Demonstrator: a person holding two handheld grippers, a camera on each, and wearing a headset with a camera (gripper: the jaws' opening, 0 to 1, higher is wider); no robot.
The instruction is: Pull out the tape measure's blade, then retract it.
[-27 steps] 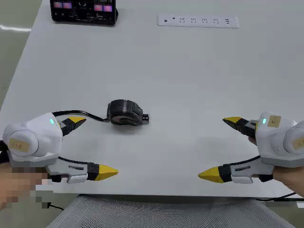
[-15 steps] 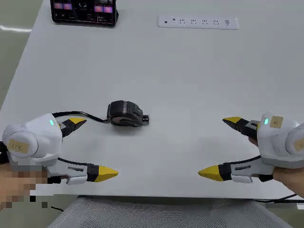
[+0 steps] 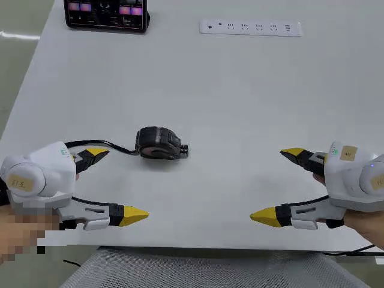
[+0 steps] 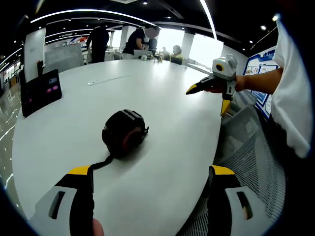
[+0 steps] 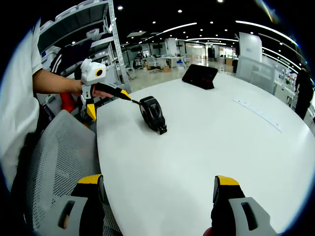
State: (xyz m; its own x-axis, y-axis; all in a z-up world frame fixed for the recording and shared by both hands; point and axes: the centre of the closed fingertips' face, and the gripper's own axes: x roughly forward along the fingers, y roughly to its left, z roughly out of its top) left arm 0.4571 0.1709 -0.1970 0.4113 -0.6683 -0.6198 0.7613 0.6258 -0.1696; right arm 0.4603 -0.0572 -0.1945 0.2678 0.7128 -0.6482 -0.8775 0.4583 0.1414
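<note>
A black tape measure point(image 3: 158, 143) lies on the white table point(image 3: 228, 90), left of centre, with a black wrist strap trailing to its left; its blade tip points right. It appears as the tape measure point(image 4: 123, 133) in the left gripper view and as the tape measure point(image 5: 152, 113) in the right gripper view. My left gripper point(image 3: 116, 183) stands open at the table's near left, a little short of the tape measure. At the near right, my right gripper point(image 3: 276, 185) is open too, well apart from it. Nothing sits between either pair of yellow-tipped fingers.
A black device with lit coloured pads point(image 3: 107, 13) stands at the far left edge. A white power strip point(image 3: 250, 27) lies at the far centre right. A grey mesh chair back point(image 3: 198, 269) sits just below the near table edge. Several people stand far off.
</note>
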